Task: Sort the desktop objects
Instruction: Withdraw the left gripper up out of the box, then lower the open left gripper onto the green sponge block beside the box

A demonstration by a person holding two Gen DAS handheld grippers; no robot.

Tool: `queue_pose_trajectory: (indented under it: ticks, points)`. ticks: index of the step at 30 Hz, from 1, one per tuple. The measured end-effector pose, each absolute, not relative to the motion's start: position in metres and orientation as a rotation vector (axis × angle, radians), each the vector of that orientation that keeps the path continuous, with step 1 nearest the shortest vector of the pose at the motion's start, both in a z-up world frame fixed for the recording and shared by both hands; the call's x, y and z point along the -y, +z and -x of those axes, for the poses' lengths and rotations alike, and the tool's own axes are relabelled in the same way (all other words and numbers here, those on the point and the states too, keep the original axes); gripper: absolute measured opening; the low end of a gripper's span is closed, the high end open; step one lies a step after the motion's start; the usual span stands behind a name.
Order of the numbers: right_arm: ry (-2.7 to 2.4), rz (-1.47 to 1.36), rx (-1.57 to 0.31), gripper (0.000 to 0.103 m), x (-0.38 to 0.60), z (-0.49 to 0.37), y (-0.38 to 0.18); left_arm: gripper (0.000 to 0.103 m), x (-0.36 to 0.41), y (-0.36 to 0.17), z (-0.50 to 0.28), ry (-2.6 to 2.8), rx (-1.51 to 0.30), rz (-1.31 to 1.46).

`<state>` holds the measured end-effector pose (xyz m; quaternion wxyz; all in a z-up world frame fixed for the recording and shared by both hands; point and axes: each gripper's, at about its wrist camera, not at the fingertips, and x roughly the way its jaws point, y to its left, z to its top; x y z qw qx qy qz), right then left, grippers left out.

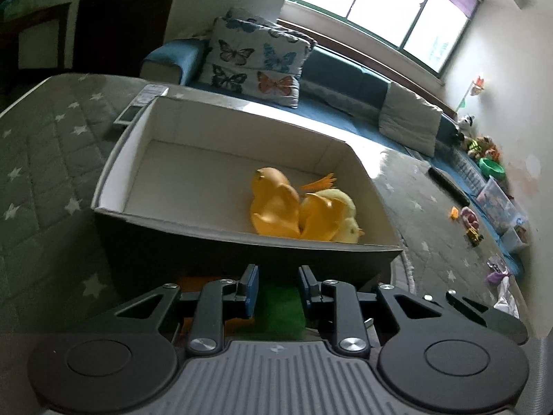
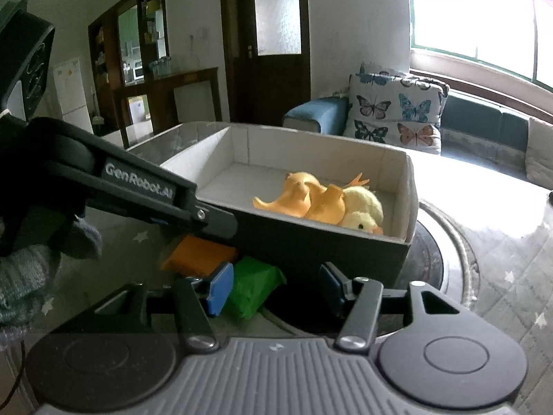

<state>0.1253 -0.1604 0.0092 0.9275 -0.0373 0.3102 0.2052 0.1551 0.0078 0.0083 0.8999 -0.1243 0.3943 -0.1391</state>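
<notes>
**Ducks in the box, two blocks outside it**

The cardboard box (image 2: 345,252) stands on the desk (image 2: 501,242), which carries a grey cloth with stars. Inside it, at the right end, three toys lie close together: two orange rubber ducks (image 2: 300,195) touching each other, and a pale yellow plush duckling (image 2: 364,212) against them. So this part of the sorting already lies as the task would want it.

Outside the box, just beside its dark front wall, two soft-looking blocks lie on the desk: an orange block (image 2: 198,254) and a green block (image 2: 254,285), side by side. I judge that these are what is left to sort, though they may belong elsewhere than in this box.

The left gripper (image 1: 278,285) hangs low before the box wall, directly over the green block (image 1: 280,306). Its jaws stand moderately open and hold nothing. The right gripper (image 2: 273,285) is near the same block, its jaws wide open and empty; the left pad seems to be just at the block's edge, but contact is not clear.
</notes>
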Motion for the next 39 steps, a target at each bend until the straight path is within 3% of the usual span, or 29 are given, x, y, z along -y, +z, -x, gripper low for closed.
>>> queue_pose_trajectory:
  ticks: [16, 25, 39]
  points:
    - [0.492, 0.105, -0.728, 0.061, 0.134, -0.139, -0.016, 0.028, -0.011, -0.003, -0.163, -0.328, -0.888, 0.336]
    - [0.497, 0.097, -0.759, 0.042, 0.134, -0.143, -0.022, 0.031, -0.006, -0.011, -0.169, -0.342, -0.919, 0.349]
    - [0.513, 0.077, -0.782, 0.043, 0.132, -0.150, -0.030, 0.037, 0.003, -0.021, -0.177, -0.341, -0.948, 0.311]
